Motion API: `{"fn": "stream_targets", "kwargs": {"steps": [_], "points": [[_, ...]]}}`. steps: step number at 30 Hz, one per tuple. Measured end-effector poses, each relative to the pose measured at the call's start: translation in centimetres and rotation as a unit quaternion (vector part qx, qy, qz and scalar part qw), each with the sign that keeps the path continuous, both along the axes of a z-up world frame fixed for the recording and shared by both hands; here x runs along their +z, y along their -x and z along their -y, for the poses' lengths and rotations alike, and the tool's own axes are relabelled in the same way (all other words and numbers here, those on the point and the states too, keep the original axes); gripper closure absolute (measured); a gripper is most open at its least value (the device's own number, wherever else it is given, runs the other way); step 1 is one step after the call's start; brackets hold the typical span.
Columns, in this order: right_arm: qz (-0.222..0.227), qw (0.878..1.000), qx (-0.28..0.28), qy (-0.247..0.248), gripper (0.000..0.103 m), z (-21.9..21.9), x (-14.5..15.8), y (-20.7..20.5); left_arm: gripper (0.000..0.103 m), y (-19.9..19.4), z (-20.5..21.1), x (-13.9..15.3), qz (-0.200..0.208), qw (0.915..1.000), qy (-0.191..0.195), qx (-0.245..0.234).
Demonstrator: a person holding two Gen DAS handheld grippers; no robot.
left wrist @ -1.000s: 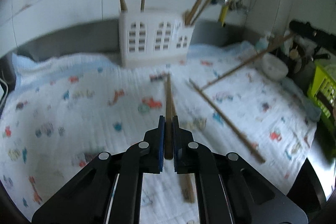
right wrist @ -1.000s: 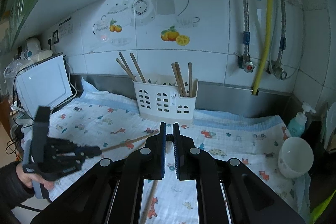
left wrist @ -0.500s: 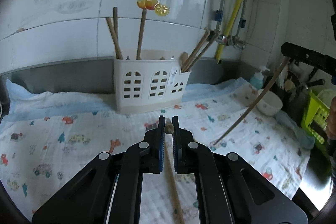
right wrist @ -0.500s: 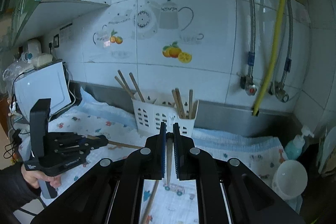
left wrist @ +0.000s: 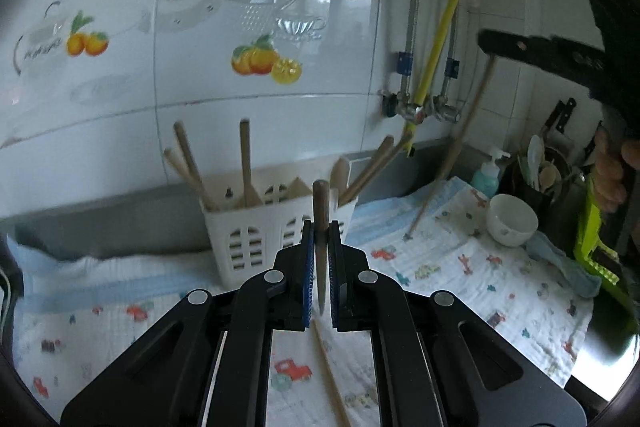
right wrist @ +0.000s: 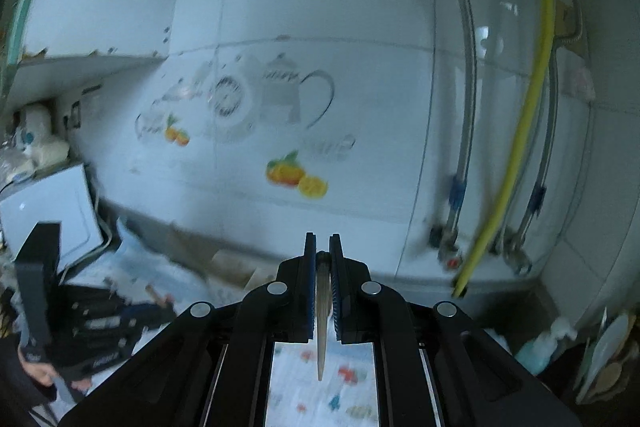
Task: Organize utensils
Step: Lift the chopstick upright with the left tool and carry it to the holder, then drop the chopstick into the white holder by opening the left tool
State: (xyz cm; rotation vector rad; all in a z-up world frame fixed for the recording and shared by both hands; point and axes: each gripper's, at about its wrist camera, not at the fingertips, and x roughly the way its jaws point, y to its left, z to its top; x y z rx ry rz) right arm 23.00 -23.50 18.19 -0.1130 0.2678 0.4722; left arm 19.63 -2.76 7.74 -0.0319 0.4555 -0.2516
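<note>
My left gripper (left wrist: 320, 227) is shut on a dark wooden chopstick (left wrist: 320, 215), held upright, point down, above the cloth in front of the white utensil holder (left wrist: 276, 227). The holder has several wooden chopsticks standing in it. My right gripper (right wrist: 322, 247) is shut on a pale chopstick (right wrist: 321, 327) that hangs point down, raised high facing the tiled wall. The left wrist view shows the right gripper (left wrist: 520, 47) up at the right with its chopstick (left wrist: 452, 151) hanging. Another chopstick (left wrist: 332, 379) lies on the cloth below my left gripper.
A printed cloth (left wrist: 460, 267) covers the counter. A white bowl (left wrist: 512, 221), a soap bottle (left wrist: 486, 171) and a green rack (left wrist: 592, 235) stand at the right. A yellow hose (right wrist: 516, 147) and metal pipes run down the wall. A white appliance (right wrist: 48, 211) is at the left.
Both grippers have risen from the cloth, each with a chopstick that has swung from slanted to hanging upright. The right wrist view has tilted up and lost the holder.
</note>
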Motion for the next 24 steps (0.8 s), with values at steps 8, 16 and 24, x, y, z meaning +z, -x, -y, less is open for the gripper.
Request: {"fn": "stream_targets", "kwargs": {"steps": [8,16,24], "points": [[0.030,0.998,0.011,-0.049,0.097,-0.7,1.7,-3.5,0.098,-1.6,0.2,3.6,0.040,0.9991,0.006,-0.007],[0.026,0.998,0.012,-0.056,0.097,-1.9,-0.1,-6.9,0.098,-2.8,-0.1,9.0,0.105,0.9944,0.002,0.005],[0.048,0.997,0.016,-0.059,0.097,-2.6,1.3,-8.2,0.098,-4.7,-0.5,11.8,0.147,0.9886,-0.015,0.028]]}}
